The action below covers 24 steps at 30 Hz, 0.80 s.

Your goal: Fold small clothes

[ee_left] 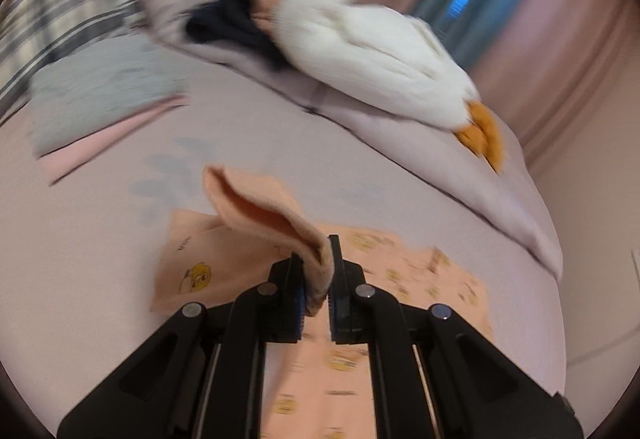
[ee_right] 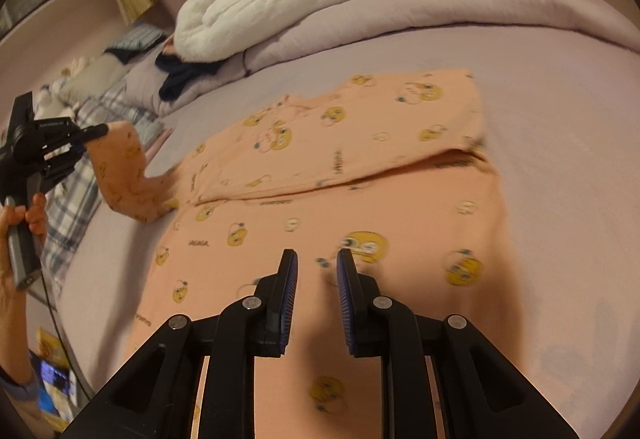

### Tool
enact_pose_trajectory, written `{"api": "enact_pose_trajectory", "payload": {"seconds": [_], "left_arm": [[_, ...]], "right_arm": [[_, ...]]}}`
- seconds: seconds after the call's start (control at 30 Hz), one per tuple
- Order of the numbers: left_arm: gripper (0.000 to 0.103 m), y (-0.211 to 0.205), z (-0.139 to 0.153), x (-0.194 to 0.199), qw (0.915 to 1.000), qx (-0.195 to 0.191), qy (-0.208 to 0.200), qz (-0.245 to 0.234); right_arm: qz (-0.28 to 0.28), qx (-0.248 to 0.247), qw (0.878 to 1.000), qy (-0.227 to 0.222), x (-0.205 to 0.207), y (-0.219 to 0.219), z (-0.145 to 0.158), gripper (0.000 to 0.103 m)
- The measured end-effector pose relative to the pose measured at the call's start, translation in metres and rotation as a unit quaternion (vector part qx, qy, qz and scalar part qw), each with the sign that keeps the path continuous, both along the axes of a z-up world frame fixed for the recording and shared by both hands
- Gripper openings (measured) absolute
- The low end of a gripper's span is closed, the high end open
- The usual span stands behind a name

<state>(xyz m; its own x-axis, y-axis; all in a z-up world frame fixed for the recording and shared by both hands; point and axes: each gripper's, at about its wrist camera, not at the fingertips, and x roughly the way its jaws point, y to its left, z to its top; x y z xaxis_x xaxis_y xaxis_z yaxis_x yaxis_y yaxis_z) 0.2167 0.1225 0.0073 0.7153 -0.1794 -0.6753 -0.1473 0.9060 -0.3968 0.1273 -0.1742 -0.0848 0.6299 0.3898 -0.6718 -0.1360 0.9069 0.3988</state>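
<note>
Here the left gripper (ee_left: 317, 275) is clamped on a lifted sleeve (ee_left: 260, 211) of the garment (ee_right: 360, 175). The right gripper (ee_right: 317, 263) hovers, jaws apart, over the garment spread on the bed (ee_right: 560, 119).

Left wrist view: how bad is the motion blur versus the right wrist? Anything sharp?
Left wrist view: heavy motion smear across the white plush duck and bedding; only the left gripper and the pinched peach sleeve stay fairly sharp. Right wrist view: cleaner, the peach pajama top prints mostly readable, mild blur near the right gripper. Both show fisheye bending and dark corners.
</note>
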Motion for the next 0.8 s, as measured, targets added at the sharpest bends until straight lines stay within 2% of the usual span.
{"api": "enact_pose_trajectory", "payload": {"seconds": [0.1, 0.27, 0.37, 0.53, 0.57, 0.63, 0.7, 0.8], "left_arm": [[0.007, -0.055, 0.004, 0.009, 0.9985, 0.018, 0.001, -0.053], [0.007, -0.131, -0.007, 0.018, 0.9923, 0.037, 0.01, -0.118], [0.007, -0.181, -0.025, 0.024, 0.986, 0.061, 0.026, -0.153], [0.009, -0.239, -0.062, 0.035, 0.9756, 0.112, 0.057, -0.18], [0.012, -0.247, -0.072, 0.038, 0.9731, 0.125, 0.066, -0.182], [0.03, -0.255, -0.092, 0.043, 0.9678, 0.13, 0.094, -0.194], [0.064, -0.263, -0.104, 0.042, 0.9614, 0.132, 0.117, -0.212], [0.067, -0.268, -0.101, 0.034, 0.9543, 0.159, 0.106, -0.23]], "right_arm": [[-0.018, 0.016, 1.0, -0.003, -0.006, -0.02, -0.001, 0.019], [-0.048, 0.043, 0.998, -0.006, -0.015, -0.049, -0.003, 0.019], [-0.067, 0.055, 0.996, -0.004, -0.02, -0.066, -0.006, 0.02], [-0.098, 0.073, 0.993, 0.009, -0.028, -0.087, -0.016, 0.021], [-0.104, 0.077, 0.992, 0.012, -0.03, -0.092, -0.018, 0.023], [-0.111, 0.081, 0.99, 0.014, -0.034, -0.097, -0.019, 0.027], [-0.116, 0.083, 0.99, 0.015, -0.038, -0.103, -0.02, 0.029], [-0.125, 0.087, 0.988, 0.016, -0.039, -0.108, -0.021, 0.029]]}}
